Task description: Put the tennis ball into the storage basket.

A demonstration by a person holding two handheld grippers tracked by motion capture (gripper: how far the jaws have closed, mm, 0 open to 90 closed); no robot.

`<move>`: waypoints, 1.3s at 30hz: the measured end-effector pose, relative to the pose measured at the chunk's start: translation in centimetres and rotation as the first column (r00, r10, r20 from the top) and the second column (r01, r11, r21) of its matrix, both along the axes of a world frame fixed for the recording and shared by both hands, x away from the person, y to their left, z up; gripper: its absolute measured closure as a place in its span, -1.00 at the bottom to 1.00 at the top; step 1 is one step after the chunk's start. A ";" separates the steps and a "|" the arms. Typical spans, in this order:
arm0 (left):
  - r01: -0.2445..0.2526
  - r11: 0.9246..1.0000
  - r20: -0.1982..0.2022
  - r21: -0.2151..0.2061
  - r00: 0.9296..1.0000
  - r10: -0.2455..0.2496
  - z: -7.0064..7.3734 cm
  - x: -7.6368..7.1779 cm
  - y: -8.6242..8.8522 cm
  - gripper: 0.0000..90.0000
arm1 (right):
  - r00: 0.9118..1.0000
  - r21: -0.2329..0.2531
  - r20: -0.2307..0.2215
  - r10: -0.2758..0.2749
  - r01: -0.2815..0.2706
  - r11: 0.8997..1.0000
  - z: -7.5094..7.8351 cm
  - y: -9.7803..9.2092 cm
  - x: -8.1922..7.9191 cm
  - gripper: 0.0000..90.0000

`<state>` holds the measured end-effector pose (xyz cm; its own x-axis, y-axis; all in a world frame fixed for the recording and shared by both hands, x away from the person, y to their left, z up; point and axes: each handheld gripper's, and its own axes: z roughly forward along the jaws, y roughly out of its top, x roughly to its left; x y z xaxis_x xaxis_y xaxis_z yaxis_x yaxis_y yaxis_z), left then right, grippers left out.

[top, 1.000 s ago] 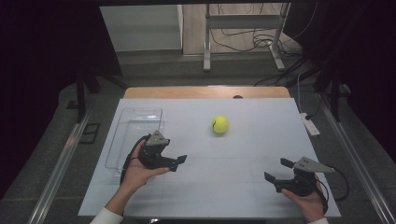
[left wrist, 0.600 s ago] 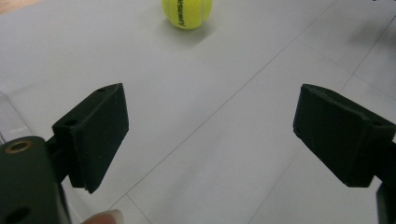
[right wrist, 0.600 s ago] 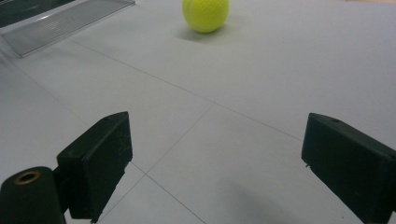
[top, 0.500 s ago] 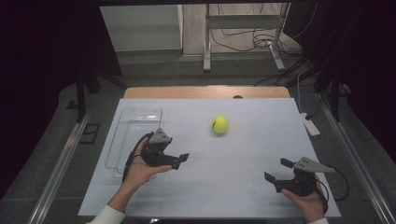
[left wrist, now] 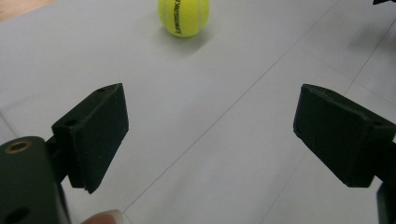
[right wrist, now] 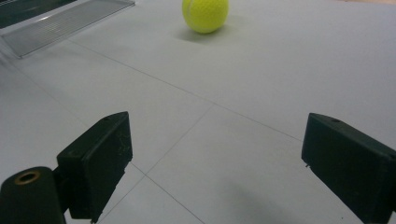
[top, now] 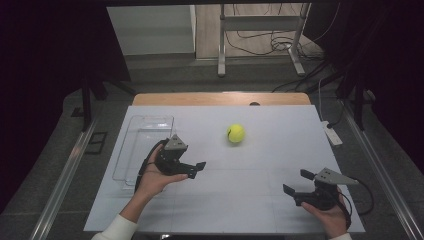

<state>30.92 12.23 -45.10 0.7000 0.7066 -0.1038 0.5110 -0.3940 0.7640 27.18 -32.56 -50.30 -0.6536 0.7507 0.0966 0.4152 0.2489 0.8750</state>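
Little moved since a second ago: left gripper (top: 194, 168) perhaps nudged slightly toward mid-table, though hard to be sure at that size; right gripper (top: 299, 182) unchanged. From the high view: tennis ball (top: 235, 133) loose on the white table (top: 250, 200), up and right of the left gripper, well apart from the right one, so nearer the left; clear tray (top: 145, 130) just beside the left hand. Left gripper view: jaws spread wide, empty, ball (left wrist: 183, 17) ahead, slightly left of centre. Right gripper view: jaws likewise wide and empty, ball (right wrist: 205, 14) farther ahead.
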 end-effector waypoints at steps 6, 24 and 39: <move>0.011 1.000 0.001 0.007 1.000 -0.011 0.3 0.6 -0.9 -0.74 | 1.000 0.000 0.001 0.002 -0.002 1.000 0.0 0.0 0.0 -0.80; 0.022 0.999 -0.001 0.022 1.000 -0.022 0.6 1.9 -1.8 -0.75 | 1.000 -0.005 -0.004 -0.002 0.002 1.000 -0.1 0.0 0.0 -0.80; 0.029 0.999 -0.013 0.034 0.999 -0.029 0.4 2.9 -2.8 -0.75 | 1.000 -0.005 -0.006 -0.004 0.004 1.000 -0.2 -0.1 0.0 -0.80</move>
